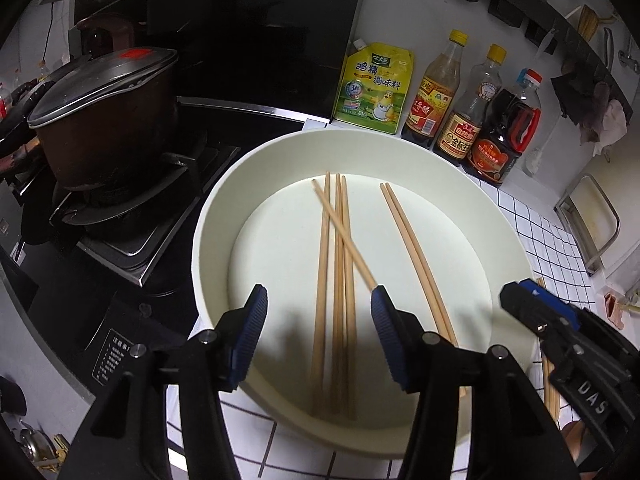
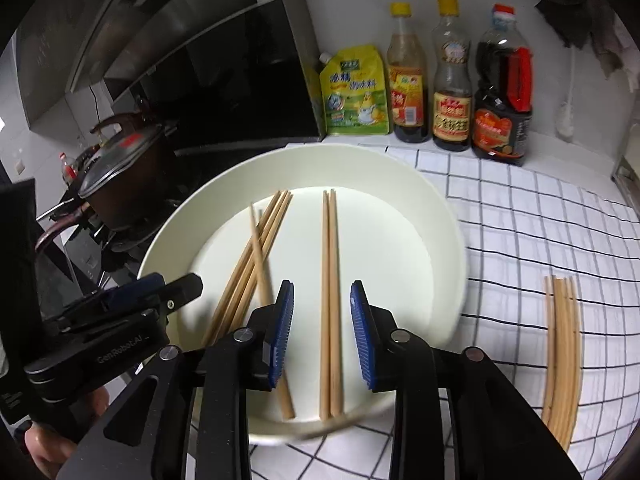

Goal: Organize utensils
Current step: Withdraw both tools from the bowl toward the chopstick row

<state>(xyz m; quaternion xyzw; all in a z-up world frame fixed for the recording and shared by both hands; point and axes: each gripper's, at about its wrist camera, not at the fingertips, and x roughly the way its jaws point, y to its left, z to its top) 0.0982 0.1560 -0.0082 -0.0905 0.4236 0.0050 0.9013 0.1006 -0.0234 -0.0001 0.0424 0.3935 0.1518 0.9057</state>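
Chopsticks [image 1: 338, 292] lie in the flat bottom of a wide cream bowl [image 1: 224, 200] on my checked white counter [image 2: 520, 220]: a loose bunch of four, one of them crossing slantwise over the other three, and a neat pair [image 2: 330, 300] set apart from the bunch. A further bundle [image 2: 562, 356] lies on the counter itself, well clear of the bowl on my right side.

Behind the bowl, against the wall, stand a yellow seasoning pouch [image 1: 372, 88] and three dark sauce bottles [image 1: 460, 120]. A lidded brown pot [image 1: 104, 120] sits on the stove to the left. The bowl's raised wall rings the sticks on every side.

The sticks all run lengthwise away from me, toward the bottles; only the crossing one tilts across that line.

My left gripper [image 1: 318, 336] hangs over the near part of the bowl, angled downward, its blue pads spread wide either side of the bunch and touching none of it. My right gripper [image 2: 322, 336] points down the same way, its pads parted on either side of the pair, with clear gaps between pad and wood. Each gripper shows at the edge of the other's view, close alongside.
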